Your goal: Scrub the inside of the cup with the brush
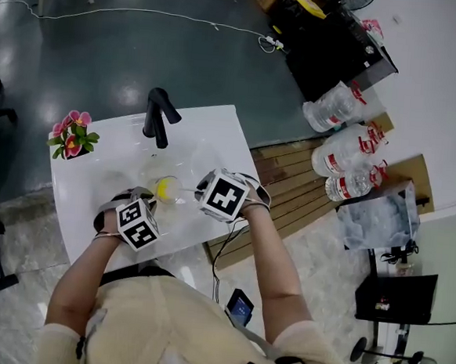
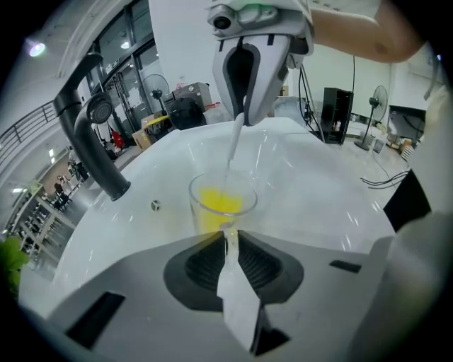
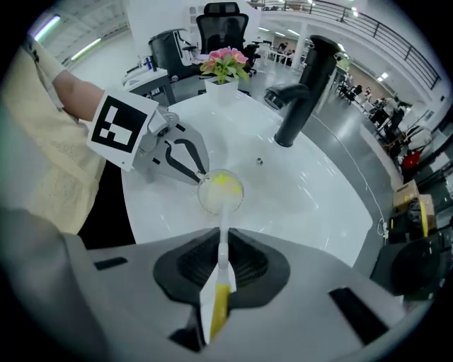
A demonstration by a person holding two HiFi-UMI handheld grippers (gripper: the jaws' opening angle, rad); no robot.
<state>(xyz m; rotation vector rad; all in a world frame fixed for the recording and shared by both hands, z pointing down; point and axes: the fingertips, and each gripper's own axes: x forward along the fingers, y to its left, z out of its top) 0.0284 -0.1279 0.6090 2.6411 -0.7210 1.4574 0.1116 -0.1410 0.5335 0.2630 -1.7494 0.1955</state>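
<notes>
A person stands over a white surface with a black tap and a pot of pink flowers, holding a claw in each hand.

A clear cup stands upright on the surface, between the two claws. The left claw is narrowed onto the near wall of the cup at the rim, one jaw inside and one outside as far as can be seen. The right claw points almost straight down and is shut on the thin white handle of the brush. The handle's yellow end sticks out behind the jaws. The brush's yellow head is down inside the cup, near the bottom. The right claw's tips hang above the cup's mouth, apart from it, and close to the left claw's tips.

What could go wrong: the cup is steadied only by a pinch on one thin wall. A hard sideways scrub could lever it out of that pinch, tip it or make it skid on the smooth surface. The slim handle could twist or slip between the jaws if pressed hard. The two claws are close enough that a wide stroke could knock them together.
</notes>
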